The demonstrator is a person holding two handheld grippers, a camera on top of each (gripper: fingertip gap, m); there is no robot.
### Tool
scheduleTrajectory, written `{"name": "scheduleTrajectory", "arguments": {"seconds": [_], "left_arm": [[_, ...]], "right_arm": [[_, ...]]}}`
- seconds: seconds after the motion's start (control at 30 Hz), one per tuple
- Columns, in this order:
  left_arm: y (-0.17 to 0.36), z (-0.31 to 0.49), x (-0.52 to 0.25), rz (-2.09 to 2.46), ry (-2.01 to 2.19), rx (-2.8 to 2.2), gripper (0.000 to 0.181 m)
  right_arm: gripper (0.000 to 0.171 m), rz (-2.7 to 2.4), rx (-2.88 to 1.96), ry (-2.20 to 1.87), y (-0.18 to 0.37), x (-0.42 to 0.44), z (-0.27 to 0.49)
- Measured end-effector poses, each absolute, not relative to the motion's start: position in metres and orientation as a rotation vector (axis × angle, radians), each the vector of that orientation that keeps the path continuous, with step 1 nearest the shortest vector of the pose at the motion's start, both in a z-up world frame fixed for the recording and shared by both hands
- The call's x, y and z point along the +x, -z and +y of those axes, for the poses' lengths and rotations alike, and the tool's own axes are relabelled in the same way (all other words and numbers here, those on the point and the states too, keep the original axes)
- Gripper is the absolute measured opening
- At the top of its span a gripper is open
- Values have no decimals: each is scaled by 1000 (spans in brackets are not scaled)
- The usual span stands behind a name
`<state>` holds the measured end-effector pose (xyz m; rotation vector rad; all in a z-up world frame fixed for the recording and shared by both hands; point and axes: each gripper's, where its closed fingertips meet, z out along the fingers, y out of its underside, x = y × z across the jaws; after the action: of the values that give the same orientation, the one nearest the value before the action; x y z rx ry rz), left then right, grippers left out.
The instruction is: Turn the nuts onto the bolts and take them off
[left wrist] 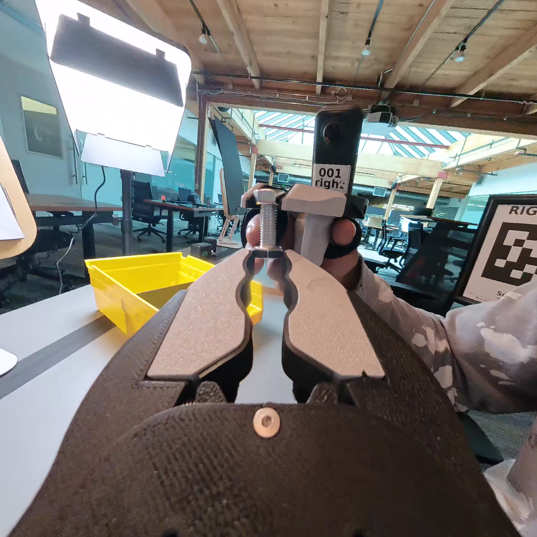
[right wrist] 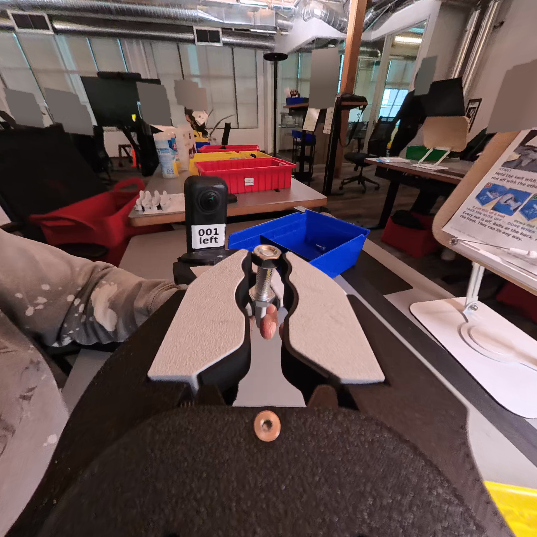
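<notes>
Here the left tongs (left wrist: 266, 255) pinch the silver hexagonal steel nut (left wrist: 266, 252) at one end of the threaded silver steel bolt (left wrist: 266, 225), while the right tongs (right wrist: 266, 258) clamp the bolt's hexagonal head. The bolt hangs in the air between both, above the grey worktop (left wrist: 43, 363). A yellow plastic bin (left wrist: 139, 279) and a blue plastic bin (right wrist: 308, 238) sit behind.

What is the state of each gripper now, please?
Left tongs: closed on one hex end of the silver threaded metal bolt.
Right tongs: closed on its other hex end.
</notes>
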<state>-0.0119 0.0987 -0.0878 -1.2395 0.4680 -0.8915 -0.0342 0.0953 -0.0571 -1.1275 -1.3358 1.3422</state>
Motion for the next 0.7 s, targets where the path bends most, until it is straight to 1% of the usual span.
{"name": "scheduleTrajectory", "arguments": {"seconds": [0.17, 0.7], "left_arm": [[91, 101, -14, 484, 900, -1287, 18], [94, 103, -16, 487, 837, -1279, 18]], "right_arm": [[18, -1319, -1136, -1412, 60, -34, 99], [18, -1342, -1136, -1377, 63, -36, 98]]}}
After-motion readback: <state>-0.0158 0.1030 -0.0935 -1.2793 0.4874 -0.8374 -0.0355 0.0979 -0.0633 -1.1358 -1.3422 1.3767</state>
